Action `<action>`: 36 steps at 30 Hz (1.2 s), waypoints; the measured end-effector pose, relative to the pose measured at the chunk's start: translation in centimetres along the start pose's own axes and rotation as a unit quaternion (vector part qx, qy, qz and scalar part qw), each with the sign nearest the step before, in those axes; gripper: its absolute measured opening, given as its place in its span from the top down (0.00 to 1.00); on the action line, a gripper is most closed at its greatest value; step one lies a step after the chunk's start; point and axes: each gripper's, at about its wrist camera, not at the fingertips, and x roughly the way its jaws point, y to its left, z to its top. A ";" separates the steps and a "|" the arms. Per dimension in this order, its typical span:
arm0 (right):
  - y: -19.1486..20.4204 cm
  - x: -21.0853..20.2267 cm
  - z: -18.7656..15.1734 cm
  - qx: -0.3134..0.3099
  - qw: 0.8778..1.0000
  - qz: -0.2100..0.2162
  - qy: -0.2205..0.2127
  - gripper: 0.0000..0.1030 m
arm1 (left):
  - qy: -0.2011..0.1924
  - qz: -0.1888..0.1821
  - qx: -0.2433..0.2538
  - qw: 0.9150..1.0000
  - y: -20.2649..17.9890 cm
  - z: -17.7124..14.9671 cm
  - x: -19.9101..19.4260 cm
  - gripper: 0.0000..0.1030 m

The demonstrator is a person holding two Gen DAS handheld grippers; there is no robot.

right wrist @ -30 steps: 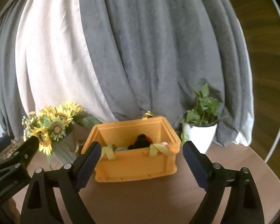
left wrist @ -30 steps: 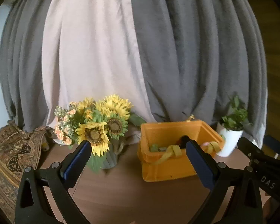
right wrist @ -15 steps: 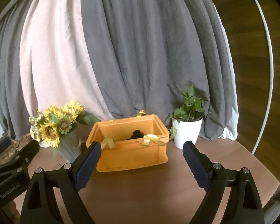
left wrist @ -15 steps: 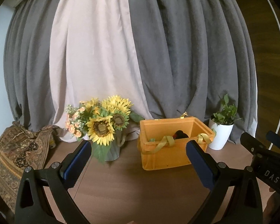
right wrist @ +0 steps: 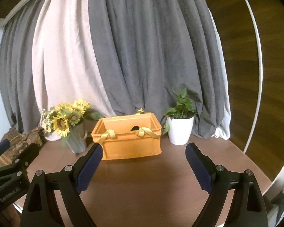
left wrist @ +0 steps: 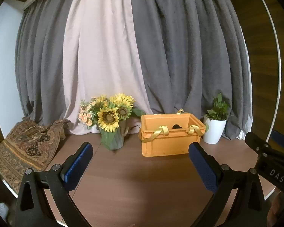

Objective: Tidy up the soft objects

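An orange crate with yellow ribbon handles stands at the back of the brown table; it also shows in the right wrist view. A dark soft object peeks above its front rim, also in the right wrist view. The rest of its contents are hidden. My left gripper is open and empty, well in front of the crate. My right gripper is open and empty, also in front of the crate.
A vase of sunflowers stands left of the crate. A white pot with a green plant stands to its right. A patterned cloth drapes the table's left edge. Grey and pink curtains hang behind.
Both grippers have pulled back from the crate, which now looks smaller and farther. Less of the crate's inside shows. Both stay open and empty.
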 end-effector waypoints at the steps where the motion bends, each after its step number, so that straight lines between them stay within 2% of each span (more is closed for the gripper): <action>1: -0.1 -0.4 -0.2 0.000 1.000 0.001 0.000 0.12 | 0.000 -0.001 0.000 1.000 0.0 -0.2 -0.7 0.00; 10: -1.2 -5.2 -1.7 0.001 1.000 0.004 -0.001 0.12 | -0.002 -0.004 0.002 1.000 -0.4 -1.7 -5.3 0.00; 20: -1.8 -8.8 -2.6 0.001 1.000 0.008 -0.011 0.12 | -0.011 -0.006 0.002 1.000 -0.6 -2.1 -8.5 0.00; 36: -2.1 -11.0 -2.9 -0.001 1.000 0.012 -0.022 0.12 | -0.018 -0.005 0.000 1.000 -0.7 -2.3 -10.3 0.00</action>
